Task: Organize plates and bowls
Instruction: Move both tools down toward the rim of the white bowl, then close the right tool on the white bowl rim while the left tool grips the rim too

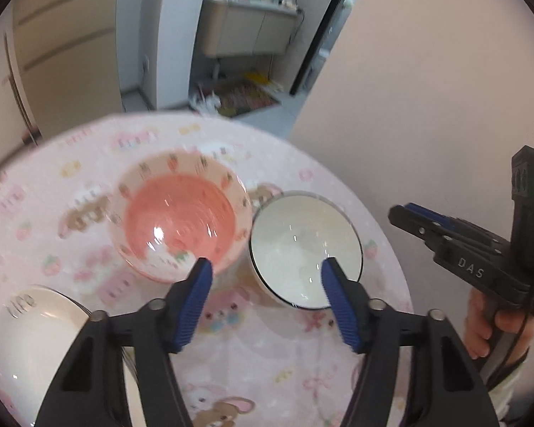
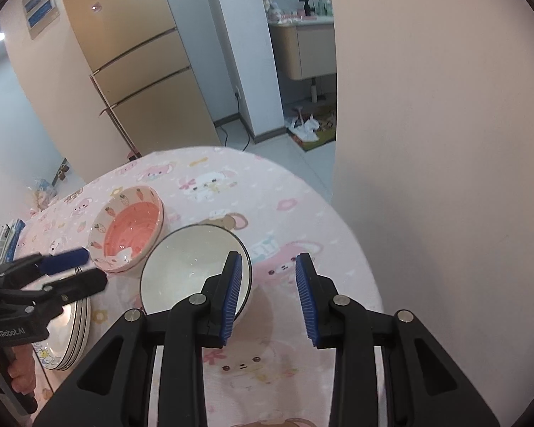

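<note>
- The left gripper (image 1: 265,272) is held wide apart above the table (image 1: 260,348), with nothing between its blue pads (image 1: 195,302); no contact with any dish is seen.
- The right gripper (image 2: 268,297) is likewise spread wide and grips nothing. Its left pad (image 2: 231,297) is seen over the near rim of the white bowl (image 2: 188,267); whether it touches the rim cannot be told.
- The white bowl (image 1: 304,249) is taken as the landmark: it stands upright on the table, dark-rimmed and empty, just ahead of both grippers.
- A pink bowl (image 1: 179,215) with a carrot-patterned rim is set just left of the white bowl and slightly farther off, the two rims nearly touching. In the right wrist view the pink bowl (image 2: 130,229) appears stacked in a second bowl of the same kind.
- A stack of white plates (image 2: 73,334) with dark rims is seen left of the white bowl and nearer the person, well apart from it; the left gripper (image 2: 76,270) hovers over that stack's far edge. In the left wrist view the stack (image 1: 32,334) is partly hidden behind a finger.
- The right gripper (image 1: 414,219) is seen in the left wrist view to the right of the white bowl, beyond the table edge, held in a hand (image 1: 487,327).
- The table is covered with a pink cartoon-print cloth (image 2: 267,195).
- Beyond the white bowl, a fridge (image 2: 135,71) and a wall (image 2: 445,142) stand well apart from the table.
</note>
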Motion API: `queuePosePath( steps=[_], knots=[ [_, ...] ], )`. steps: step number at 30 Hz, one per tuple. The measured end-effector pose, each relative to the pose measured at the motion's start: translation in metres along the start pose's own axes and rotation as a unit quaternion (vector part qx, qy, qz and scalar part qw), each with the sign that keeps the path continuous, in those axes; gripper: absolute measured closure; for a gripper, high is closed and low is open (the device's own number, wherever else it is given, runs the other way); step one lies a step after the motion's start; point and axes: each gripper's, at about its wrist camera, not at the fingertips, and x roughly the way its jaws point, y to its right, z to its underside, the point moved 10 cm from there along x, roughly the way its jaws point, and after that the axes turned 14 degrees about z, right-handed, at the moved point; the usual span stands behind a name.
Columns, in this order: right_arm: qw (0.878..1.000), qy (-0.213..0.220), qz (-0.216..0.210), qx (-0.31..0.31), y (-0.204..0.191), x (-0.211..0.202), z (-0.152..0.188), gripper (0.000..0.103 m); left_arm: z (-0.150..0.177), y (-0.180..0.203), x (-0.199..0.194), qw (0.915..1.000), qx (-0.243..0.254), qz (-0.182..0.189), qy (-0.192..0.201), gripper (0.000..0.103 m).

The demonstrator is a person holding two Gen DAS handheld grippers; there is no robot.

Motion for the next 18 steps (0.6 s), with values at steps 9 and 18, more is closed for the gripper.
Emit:
queuePosePath(
  steps=[9, 18],
  knots=[
    [0.998, -0.052, -0.026, -0.009, -0.017, 0.038, 0.020, 0.073, 0.025, -0.003, 0.034, 0.9954, -0.054, 0.043, -0.066, 0.080],
    [0.994, -0.098, -0.041, 0.014, -0.023, 0.069, 0.032, 0.073, 0.022, -0.011, 0.042, 0.9959, -0.057, 0.022, -0.067, 0.083]
  ],
)
